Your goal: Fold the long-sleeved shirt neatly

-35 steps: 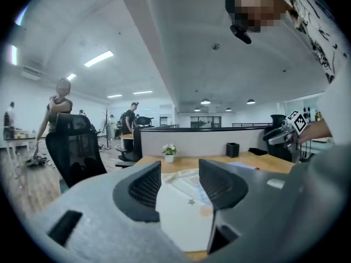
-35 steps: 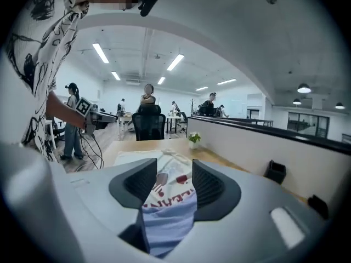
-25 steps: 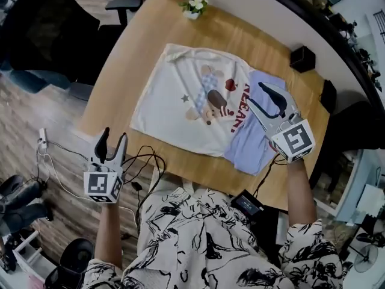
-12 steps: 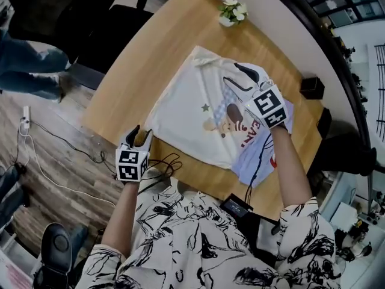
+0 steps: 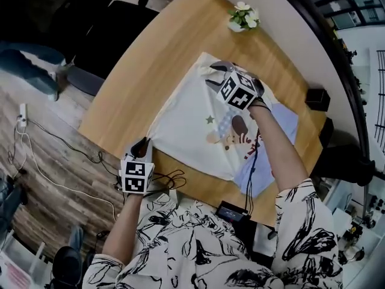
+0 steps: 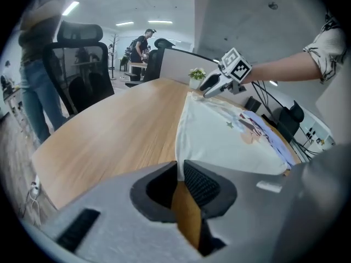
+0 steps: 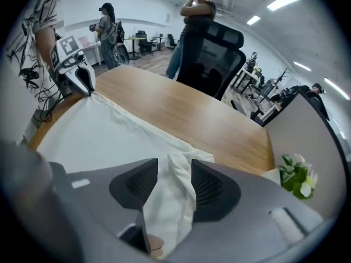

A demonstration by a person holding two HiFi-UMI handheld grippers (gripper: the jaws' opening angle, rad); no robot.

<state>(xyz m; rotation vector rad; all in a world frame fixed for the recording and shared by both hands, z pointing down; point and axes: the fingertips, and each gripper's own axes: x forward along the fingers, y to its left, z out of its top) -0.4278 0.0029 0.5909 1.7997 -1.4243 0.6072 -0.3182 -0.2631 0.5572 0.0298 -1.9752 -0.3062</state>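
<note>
Both grippers have come down onto the long-sleeved shirt since the earlier frames. The left gripper, which hung off the near edge of the wooden table, now sits at the shirt's near corner. The right gripper has swung over from the lilac fabric to the far corner of the same edge.

The shirt lies flat on the table, print side up. The left jaws have just been closing and now pinch the thin edge of that corner. The right jaws stand apart, with a bunched fold of white cloth between them that is not yet squeezed.

The likely trouble is an uneven lift. If the hands rise before the right jaws press, the far corner stays behind and the fold line skews. The left bite is shallow, so a sharp pull could slip the hem free. The flower pot stands near enough for a wide swing to catch it.
</note>
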